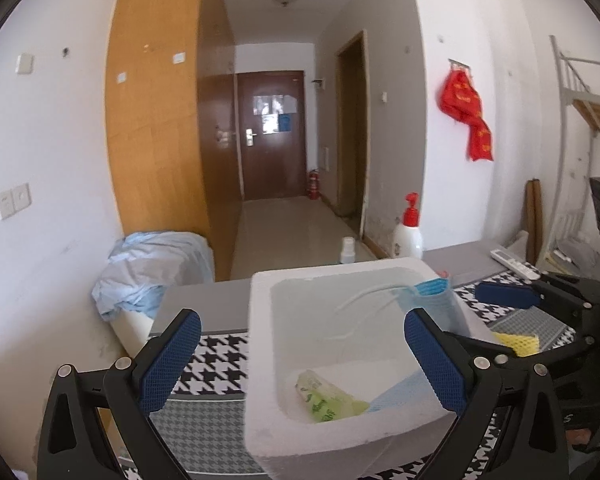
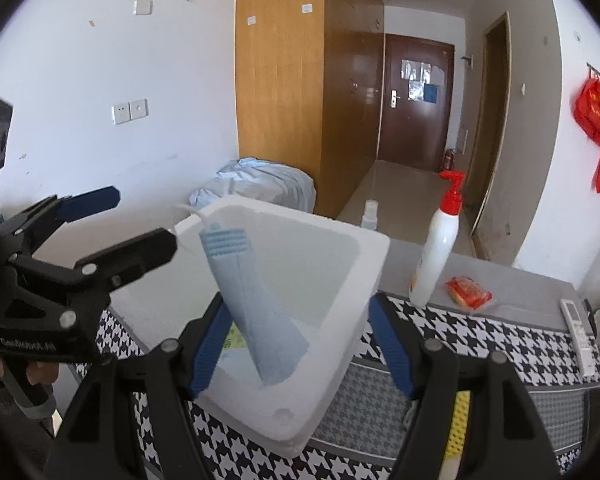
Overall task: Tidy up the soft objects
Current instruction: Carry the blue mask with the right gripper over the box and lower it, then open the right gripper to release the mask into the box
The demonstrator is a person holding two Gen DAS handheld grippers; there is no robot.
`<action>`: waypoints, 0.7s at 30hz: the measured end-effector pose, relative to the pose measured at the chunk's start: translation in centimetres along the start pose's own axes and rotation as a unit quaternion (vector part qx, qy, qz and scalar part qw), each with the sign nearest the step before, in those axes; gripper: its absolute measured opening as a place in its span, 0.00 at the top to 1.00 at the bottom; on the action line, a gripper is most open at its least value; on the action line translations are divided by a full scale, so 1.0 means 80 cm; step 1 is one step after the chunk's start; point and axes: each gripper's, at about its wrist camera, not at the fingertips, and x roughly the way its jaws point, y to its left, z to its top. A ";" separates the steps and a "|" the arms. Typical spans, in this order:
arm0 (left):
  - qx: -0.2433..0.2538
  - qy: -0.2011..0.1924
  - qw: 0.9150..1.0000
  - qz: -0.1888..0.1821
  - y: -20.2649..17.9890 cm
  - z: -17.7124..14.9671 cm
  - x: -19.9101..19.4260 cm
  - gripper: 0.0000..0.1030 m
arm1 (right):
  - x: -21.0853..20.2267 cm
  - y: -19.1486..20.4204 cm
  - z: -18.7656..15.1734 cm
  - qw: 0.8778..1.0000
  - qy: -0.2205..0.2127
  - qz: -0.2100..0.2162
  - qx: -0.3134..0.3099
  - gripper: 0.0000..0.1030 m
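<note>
A white foam box (image 1: 260, 360) stands on the houndstooth mat; it also shows in the right wrist view (image 2: 364, 280). Inside lie a green printed soft pack (image 1: 324, 398) and a light blue sock, which leans up against the box wall (image 2: 256, 312) with its cuff at the rim (image 1: 432, 294). My left gripper (image 1: 304, 364) is open, its jaws wide, straddling the box's front half. My right gripper (image 2: 296, 344) is open over the box's right corner, the sock standing free between its jaws. A yellow mesh sponge (image 1: 518, 344) lies right of the box, also below my right gripper (image 2: 458, 424).
A white pump bottle with a red top (image 2: 436, 264) and a red packet (image 2: 468, 292) stand behind the box on the right. A remote (image 2: 576, 324) lies at the far right. A small white bottle (image 1: 347, 250) and a blue cloth bundle (image 1: 152, 272) sit behind.
</note>
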 end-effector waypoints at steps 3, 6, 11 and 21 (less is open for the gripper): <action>0.013 0.001 1.000 -0.022 -0.006 0.004 -0.001 0.01 | -0.003 0.002 -0.003 1.000 -0.003 -0.002 -0.011 0.28; 0.027 0.005 0.999 -0.045 -0.011 0.007 0.001 0.01 | -0.005 0.002 -0.005 1.000 -0.004 -0.003 -0.016 0.28; 0.048 0.020 0.995 -0.081 -0.020 0.011 0.011 0.01 | -0.007 0.003 -0.008 1.000 -0.007 -0.002 -0.025 0.28; 0.052 0.041 0.997 -0.030 -0.023 0.014 0.040 0.01 | -0.010 -0.001 -0.011 0.999 -0.012 -0.002 -0.031 0.28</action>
